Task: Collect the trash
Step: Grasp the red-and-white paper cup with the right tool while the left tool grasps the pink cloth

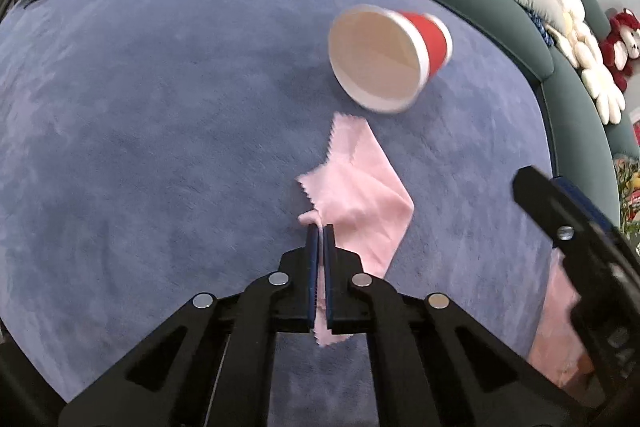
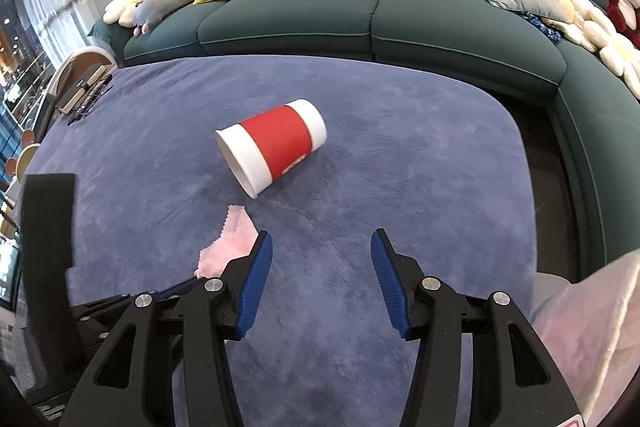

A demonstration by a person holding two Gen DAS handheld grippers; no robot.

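A pink cloth (image 1: 356,187) with zigzag edges lies crumpled on the blue-violet plush surface (image 1: 160,147). My left gripper (image 1: 321,229) is shut on the cloth's near corner, and a strip of it hangs down between the pads. Just beyond the cloth, a red and white paper cup (image 1: 384,59) lies on its side. In the right wrist view the same cup (image 2: 276,145) lies ahead with its mouth to the lower left. My right gripper (image 2: 322,243) stands open above the surface with nothing between its fingers. The cloth (image 2: 236,239) is just left of its left finger.
A teal sofa (image 2: 360,23) with yellow and grey cushions curves around the far and right sides. Plush toys sit at its ends. A small side table (image 2: 80,83) with books stands far left. A pale pink translucent bag (image 2: 592,327) is at lower right, past the surface's right edge.
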